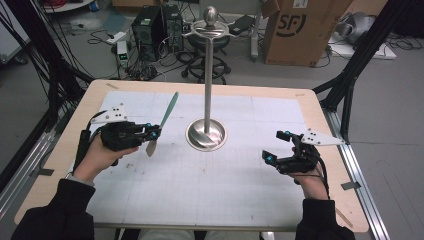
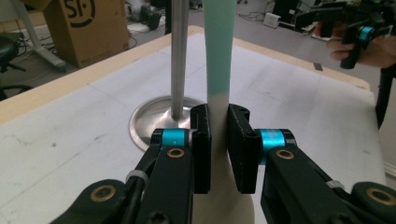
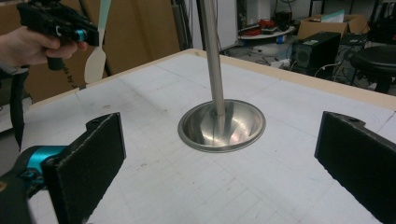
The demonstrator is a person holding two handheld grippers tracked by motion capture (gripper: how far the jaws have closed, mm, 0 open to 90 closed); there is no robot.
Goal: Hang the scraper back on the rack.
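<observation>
Black jaws of the left claw point(image 2: 218, 140) stand close together, clamped on a spoon point(image 2: 218, 70) at the pale neck where the cream bowl end narrows into the mint-green handle. In the high view the spoon point(image 1: 162, 122) hangs off the table, tilted, green handle up and away toward the far side, cream bowl down near the left claw point(image 1: 152, 132). It looks like a light, one-piece silicone or plastic utensil: little weight, probably somewhat bendy along the thin handle and a bit slick, so a hold near the neck, as now, seems the steadiest place; gripping far out on the handle would likely let it swing or flex. It does not look fragile. Just beyond the spoon stands a steel stand point(image 1: 206, 134), a round dished base with a tall upright pole and a knob and ring at its top; that looks heavy and stiff, unlikely to shift at a light knock. The right claw point(image 1: 280, 146) hovers above the table's right side, well apart from the stand, its jaws wide apart and holding nothing. A white gridded mat covers the table point(image 1: 320, 150).
</observation>
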